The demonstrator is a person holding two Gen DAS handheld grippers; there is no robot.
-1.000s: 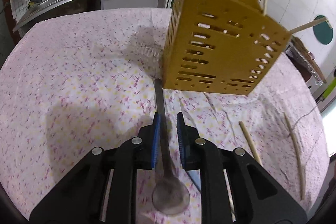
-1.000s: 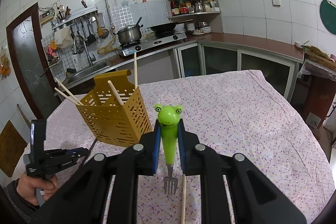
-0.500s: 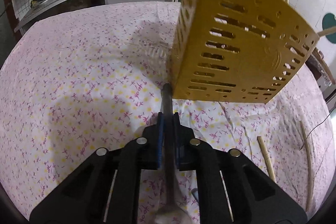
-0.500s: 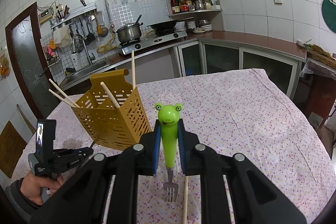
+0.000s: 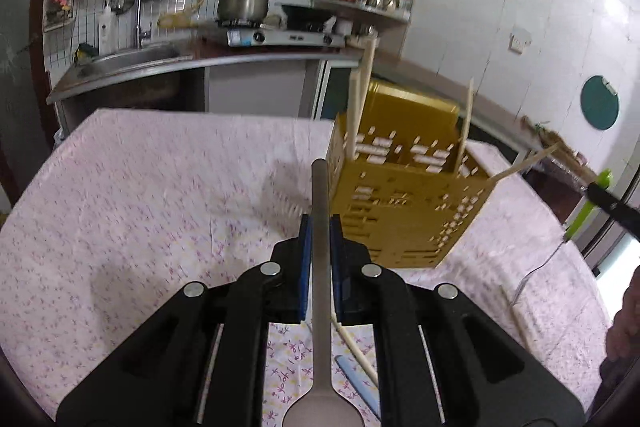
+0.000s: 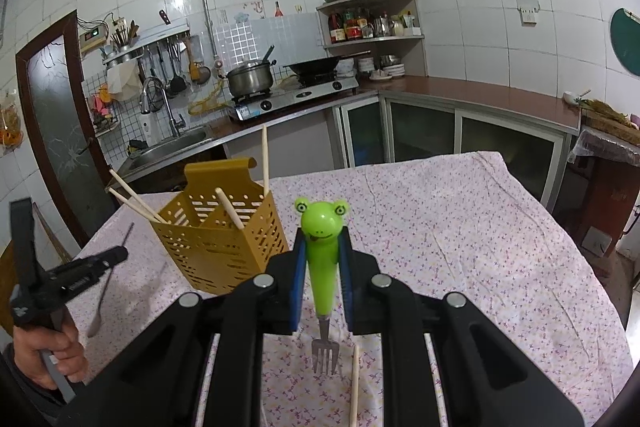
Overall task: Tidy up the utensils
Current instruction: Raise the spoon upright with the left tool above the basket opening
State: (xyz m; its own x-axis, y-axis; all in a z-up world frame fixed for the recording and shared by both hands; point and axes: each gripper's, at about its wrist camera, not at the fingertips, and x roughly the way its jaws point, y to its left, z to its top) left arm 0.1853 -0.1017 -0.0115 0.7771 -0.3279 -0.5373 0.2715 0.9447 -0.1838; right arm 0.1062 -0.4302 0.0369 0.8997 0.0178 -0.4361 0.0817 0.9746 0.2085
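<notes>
My left gripper (image 5: 320, 227) is shut on a metal spoon (image 5: 321, 267), handle pointing forward, bowl toward the camera, lifted off the table beside the yellow slotted utensil holder (image 5: 408, 203). The holder stands on the floral tablecloth with several wooden chopsticks (image 5: 358, 107) in it. My right gripper (image 6: 322, 247) is shut on a green frog-handled fork (image 6: 322, 251), tines down, held above the table to the right of the holder (image 6: 220, 243). The left gripper (image 6: 116, 255) with the spoon (image 6: 100, 303) shows at left in the right wrist view.
Loose chopsticks lie on the tablecloth (image 5: 140, 207): one under the left gripper (image 5: 356, 351), one at right (image 5: 516, 319), one under the fork (image 6: 354, 383). A small blue utensil (image 5: 360, 383) lies near them. Kitchen counter, sink and stove (image 6: 296, 95) stand behind the table.
The left gripper has lifted the spoon off the table and tilted upward, so the holder's open top and the kitchen now show. The right gripper with the fork stays nearly still.
</notes>
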